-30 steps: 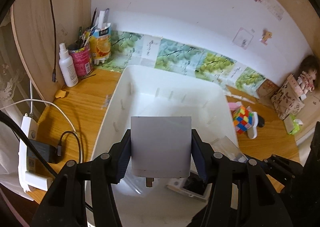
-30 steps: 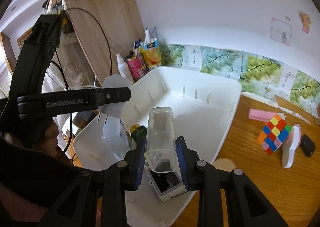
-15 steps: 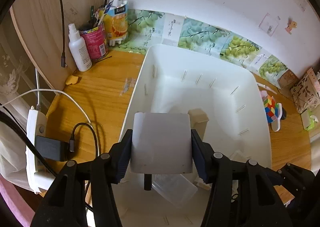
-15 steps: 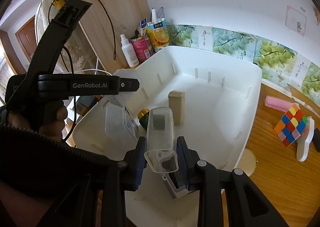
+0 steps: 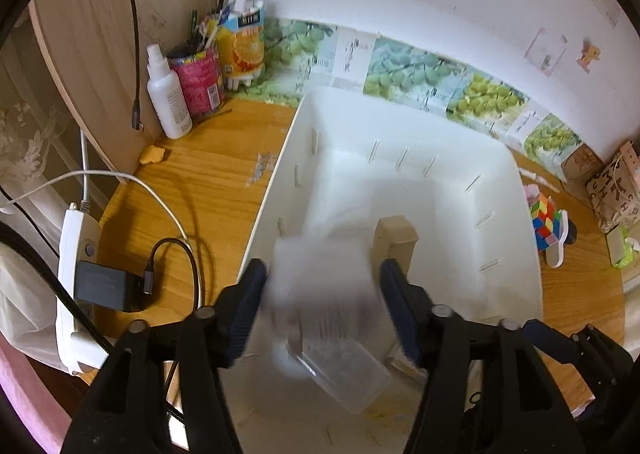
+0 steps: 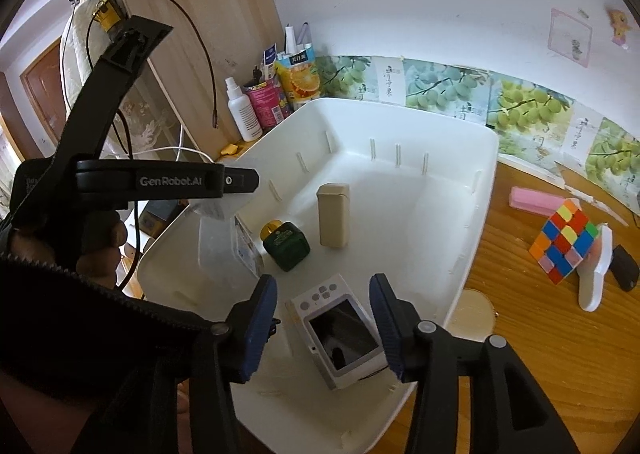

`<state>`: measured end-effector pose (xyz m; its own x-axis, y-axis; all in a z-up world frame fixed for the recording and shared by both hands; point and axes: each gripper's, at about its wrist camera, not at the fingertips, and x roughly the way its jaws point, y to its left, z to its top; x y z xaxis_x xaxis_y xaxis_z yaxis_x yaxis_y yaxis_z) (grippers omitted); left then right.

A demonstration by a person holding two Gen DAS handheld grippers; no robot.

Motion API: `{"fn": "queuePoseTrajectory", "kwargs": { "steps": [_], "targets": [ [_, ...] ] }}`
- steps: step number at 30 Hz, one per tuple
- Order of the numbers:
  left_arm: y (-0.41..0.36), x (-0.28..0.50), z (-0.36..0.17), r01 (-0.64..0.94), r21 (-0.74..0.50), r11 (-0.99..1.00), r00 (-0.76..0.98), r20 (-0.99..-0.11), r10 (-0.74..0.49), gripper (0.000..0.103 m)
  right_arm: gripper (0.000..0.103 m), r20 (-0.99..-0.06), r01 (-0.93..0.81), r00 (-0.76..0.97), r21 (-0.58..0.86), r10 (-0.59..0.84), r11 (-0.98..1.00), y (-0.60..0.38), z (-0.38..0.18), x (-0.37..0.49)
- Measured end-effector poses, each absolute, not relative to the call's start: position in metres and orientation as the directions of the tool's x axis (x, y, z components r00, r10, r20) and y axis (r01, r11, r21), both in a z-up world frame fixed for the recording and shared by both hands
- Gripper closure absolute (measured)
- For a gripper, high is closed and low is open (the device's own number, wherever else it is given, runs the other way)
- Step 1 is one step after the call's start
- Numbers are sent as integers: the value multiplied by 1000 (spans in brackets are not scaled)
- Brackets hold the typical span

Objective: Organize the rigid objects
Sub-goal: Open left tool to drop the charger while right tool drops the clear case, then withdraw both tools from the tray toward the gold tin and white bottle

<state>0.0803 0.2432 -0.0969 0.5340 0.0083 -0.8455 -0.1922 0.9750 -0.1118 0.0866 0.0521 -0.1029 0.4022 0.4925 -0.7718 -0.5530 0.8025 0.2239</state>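
Claws hang over a white bin [image 6: 476, 190] on the wooden tabletop [image 5: 208, 182], both pointing down into it. The left claw [image 5: 320, 294] has just been opening: its blue pads [image 5: 248, 306] stand apart, and between them a pale flat box [image 5: 320, 282] shows only as a blur, so it looks let go, though the blur hides whether a pad still brushes it. Below that box a clear plastic case [image 5: 348, 370] lies on the bin floor. A tan box [image 5: 394, 242] stands upright farther in, just past the right pad.

The right claw [image 6: 324, 330] has also just been opening and is released; its pads [image 6: 260, 326] stand clear on either side of a small white camera [image 6: 340, 330], which lies screen up on the bin floor near the front wall. From this view a person's hand [image 6: 80, 242] grips the left tool at the left, above a clear case [image 6: 224, 250] leaning inside the bin. Beside that sits a dark green bottle with a gold cap [image 6: 286, 246], then the upright tan box [image 6: 333, 214].

Right of the bin, a colour cube [image 6: 564, 246] rests on the tabletop against a white stand [image 6: 596, 278], with a pink block [image 6: 536, 202] behind it.
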Motion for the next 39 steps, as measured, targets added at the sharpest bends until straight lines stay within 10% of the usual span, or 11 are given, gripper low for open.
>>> {"fn": "queuePoseTrajectory", "kwargs": {
  "steps": [21,39],
  "targets": [
    [167,64,-58,-190,-171,967,600,-799,-23,23,24,-766,-537,448,181,461,824,-19,-88,80],
    [68,71,-59,-150,-192,970,593,-802,-67,23,22,-793,-503,453,151,408,851,-111,-91,87]
  ]
}}
